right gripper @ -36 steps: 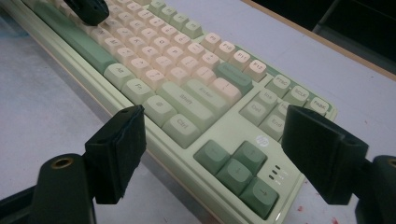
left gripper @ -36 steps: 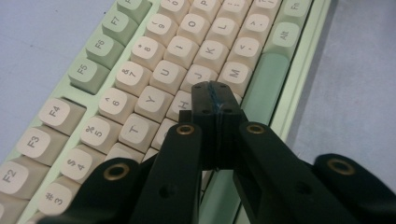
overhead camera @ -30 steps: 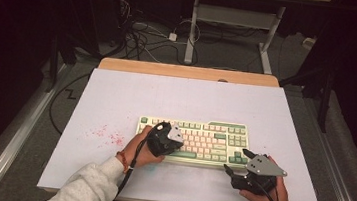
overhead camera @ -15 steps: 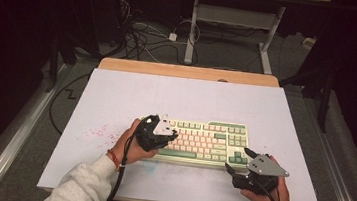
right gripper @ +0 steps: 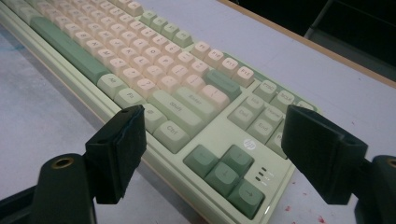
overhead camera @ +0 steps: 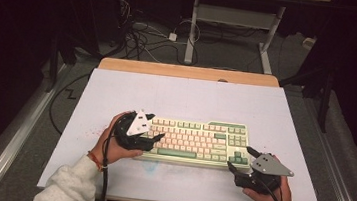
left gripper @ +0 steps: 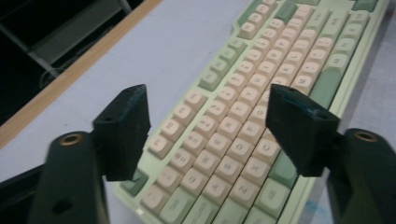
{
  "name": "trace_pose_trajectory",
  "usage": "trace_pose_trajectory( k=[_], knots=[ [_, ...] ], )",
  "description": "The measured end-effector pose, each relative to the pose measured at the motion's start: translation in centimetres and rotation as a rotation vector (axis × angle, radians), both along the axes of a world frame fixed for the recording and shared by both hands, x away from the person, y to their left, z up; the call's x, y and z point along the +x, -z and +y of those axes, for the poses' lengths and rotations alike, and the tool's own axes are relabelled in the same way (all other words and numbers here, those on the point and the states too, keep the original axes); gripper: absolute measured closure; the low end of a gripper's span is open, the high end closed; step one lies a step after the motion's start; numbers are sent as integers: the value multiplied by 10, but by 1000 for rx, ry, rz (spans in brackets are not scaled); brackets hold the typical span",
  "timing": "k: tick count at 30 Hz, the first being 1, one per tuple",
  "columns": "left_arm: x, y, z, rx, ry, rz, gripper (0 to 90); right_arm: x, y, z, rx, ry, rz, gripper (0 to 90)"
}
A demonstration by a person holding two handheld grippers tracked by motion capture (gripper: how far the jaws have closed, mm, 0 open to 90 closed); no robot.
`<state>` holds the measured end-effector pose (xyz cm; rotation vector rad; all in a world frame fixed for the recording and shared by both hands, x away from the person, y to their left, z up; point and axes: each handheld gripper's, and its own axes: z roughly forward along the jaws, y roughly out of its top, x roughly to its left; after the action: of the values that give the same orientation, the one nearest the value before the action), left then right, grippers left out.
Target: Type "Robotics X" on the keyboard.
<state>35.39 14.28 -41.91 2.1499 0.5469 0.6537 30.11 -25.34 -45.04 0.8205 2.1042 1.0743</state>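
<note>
A cream and green keyboard (overhead camera: 197,140) lies on the white table top, near its front. My left gripper (overhead camera: 156,127) is over the keyboard's left end, and its jaws have just been opening. In the left gripper view, the left gripper (left gripper: 205,100) stands open above the letter keys of the keyboard (left gripper: 243,121), with nothing between its pads. My right gripper (overhead camera: 239,158) hovers at the keyboard's front right corner. The right gripper view shows the right gripper (right gripper: 215,121) open, its jaws framing the arrow keys of the keyboard (right gripper: 154,79) without touching them.
The white table top (overhead camera: 181,98) has a wooden strip (overhead camera: 189,72) along its far edge. Red specks (overhead camera: 95,131) mark the surface left of the keyboard. Cables (overhead camera: 143,36) and a metal table frame (overhead camera: 235,16) stand on the dark floor beyond.
The left hand has moved left along the keyboard to its left end, and that gripper's jaws have gone from shut to wide open. The right hand has stayed where it was.
</note>
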Motion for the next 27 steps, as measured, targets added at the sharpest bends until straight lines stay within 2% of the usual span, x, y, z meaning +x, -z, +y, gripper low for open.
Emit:
trace_pose_trajectory(
  k=[2,7,11,15,17,18,20,21,23,24,27],
  knots=[
    [-4,2,11,-5,-20,-17,235,0,-1,-1,3,3,-3,223],
    [-13,13,36,-20,-76,-15,191,1,-2,-1,11,6,-5,223],
    [-19,22,53,-24,-122,1,180,2,-4,-2,19,11,-6,223],
    [-26,34,68,-18,-165,37,178,6,-11,-3,36,11,-10,242],
    [-31,41,75,-6,-185,60,178,8,-15,-3,36,6,-22,268],
    [-33,43,77,7,-189,56,178,10,-17,-2,39,8,-20,277],
    [-37,47,81,4,-201,67,178,13,-21,-1,44,-8,-12,334],
    [-40,50,82,-2,-209,92,178,14,-23,0,50,-14,-9,358],
    [-42,51,82,7,-206,97,178,16,-27,2,54,-23,-10,418],
    [-43,51,82,17,-204,81,178,17,-29,3,63,-28,-4,438],
    [-43,51,82,7,-208,95,178,22,-36,9,59,-46,3,517]
  ],
)
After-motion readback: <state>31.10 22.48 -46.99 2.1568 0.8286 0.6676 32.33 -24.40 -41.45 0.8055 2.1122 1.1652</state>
